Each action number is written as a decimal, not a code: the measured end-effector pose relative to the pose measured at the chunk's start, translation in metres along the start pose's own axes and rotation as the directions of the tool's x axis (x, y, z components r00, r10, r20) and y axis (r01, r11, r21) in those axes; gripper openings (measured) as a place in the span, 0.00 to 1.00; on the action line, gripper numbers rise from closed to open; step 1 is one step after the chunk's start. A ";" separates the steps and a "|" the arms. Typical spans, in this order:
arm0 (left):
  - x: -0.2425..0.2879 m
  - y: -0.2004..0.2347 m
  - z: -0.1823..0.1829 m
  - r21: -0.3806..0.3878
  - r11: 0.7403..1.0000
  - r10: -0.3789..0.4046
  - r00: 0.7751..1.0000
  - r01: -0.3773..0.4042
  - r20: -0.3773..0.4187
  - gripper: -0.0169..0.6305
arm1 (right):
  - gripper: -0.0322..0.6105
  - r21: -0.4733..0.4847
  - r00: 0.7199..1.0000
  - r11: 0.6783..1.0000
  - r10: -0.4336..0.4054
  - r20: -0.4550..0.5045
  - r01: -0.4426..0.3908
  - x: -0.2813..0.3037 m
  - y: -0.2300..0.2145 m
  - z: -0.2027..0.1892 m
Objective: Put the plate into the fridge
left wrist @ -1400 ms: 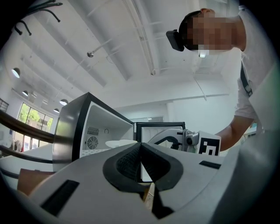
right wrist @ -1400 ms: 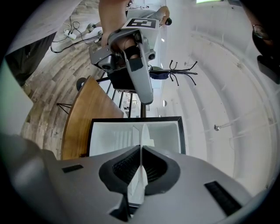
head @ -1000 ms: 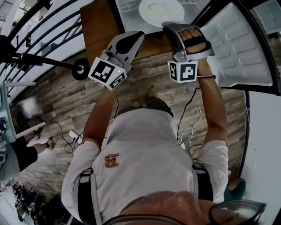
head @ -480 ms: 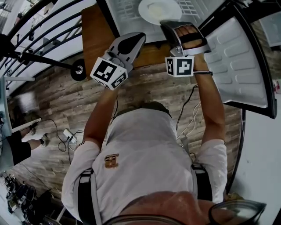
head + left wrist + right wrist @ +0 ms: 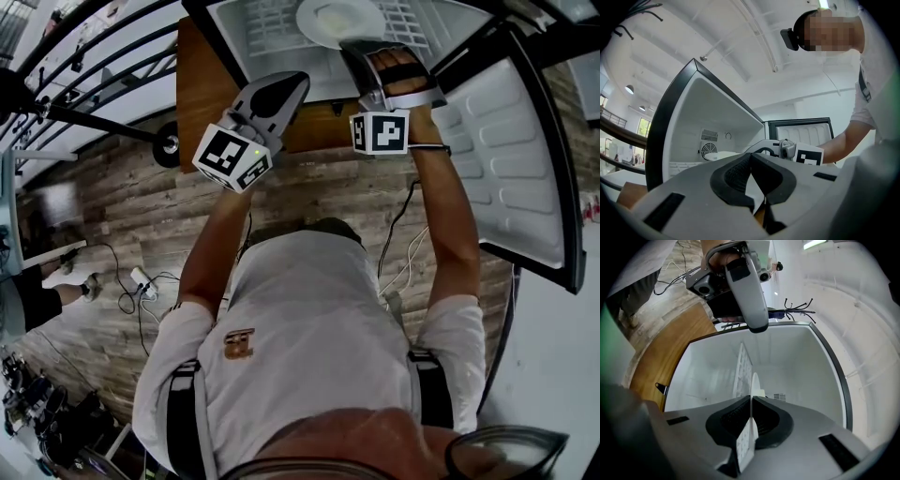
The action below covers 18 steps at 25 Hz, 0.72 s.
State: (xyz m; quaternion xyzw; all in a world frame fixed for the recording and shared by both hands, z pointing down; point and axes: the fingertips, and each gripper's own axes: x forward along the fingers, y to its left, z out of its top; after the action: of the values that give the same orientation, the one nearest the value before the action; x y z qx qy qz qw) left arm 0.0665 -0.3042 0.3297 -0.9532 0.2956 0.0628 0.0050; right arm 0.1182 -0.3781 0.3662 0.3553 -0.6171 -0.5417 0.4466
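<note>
A white plate (image 5: 337, 19) lies flat inside the open fridge (image 5: 234, 23), just over its wire shelf (image 5: 272, 28). My right gripper (image 5: 362, 49) is shut on the plate's near rim. In the right gripper view the plate (image 5: 753, 385) runs edge-on between the pads, with the shelf (image 5: 742, 366) beside it. My left gripper (image 5: 292, 82) hovers left of the right one, in front of the fridge opening, shut with nothing in it (image 5: 751, 157). From the left gripper view the plate (image 5: 719, 154) and the right gripper (image 5: 787, 149) show inside the white fridge cavity.
The fridge door (image 5: 511, 141) stands swung open on the right. A wooden cabinet side (image 5: 202, 84) flanks the fridge on the left. A wheeled stand (image 5: 169, 145) and cables (image 5: 141, 281) lie on the plank floor at left.
The right gripper has carried the plate a little deeper into the fridge. The left gripper has stayed almost in place.
</note>
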 end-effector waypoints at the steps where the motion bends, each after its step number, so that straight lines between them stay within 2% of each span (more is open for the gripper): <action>1: 0.003 0.001 -0.001 0.001 1.000 0.008 1.000 -0.008 -0.001 0.05 | 0.11 -0.001 1.000 1.000 0.002 0.006 -0.002 0.003 0.001 -0.002; 10: 0.017 0.007 -0.008 0.009 0.999 0.035 0.999 -0.035 -0.003 0.05 | 0.11 -0.010 0.999 1.000 0.030 0.028 -0.030 0.020 0.008 -0.014; 18: 0.025 0.014 -0.010 -0.001 1.000 0.002 1.000 -0.002 -0.012 0.05 | 0.11 -0.020 0.999 0.999 0.049 0.018 -0.049 0.030 0.015 -0.018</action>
State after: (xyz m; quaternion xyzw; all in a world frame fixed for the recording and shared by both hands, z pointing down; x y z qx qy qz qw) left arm 0.0803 -0.3309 0.3372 -0.9533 0.2966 0.0574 0.0029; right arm 0.1248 -0.4100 0.3860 0.3305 -0.6245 -0.5400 0.4574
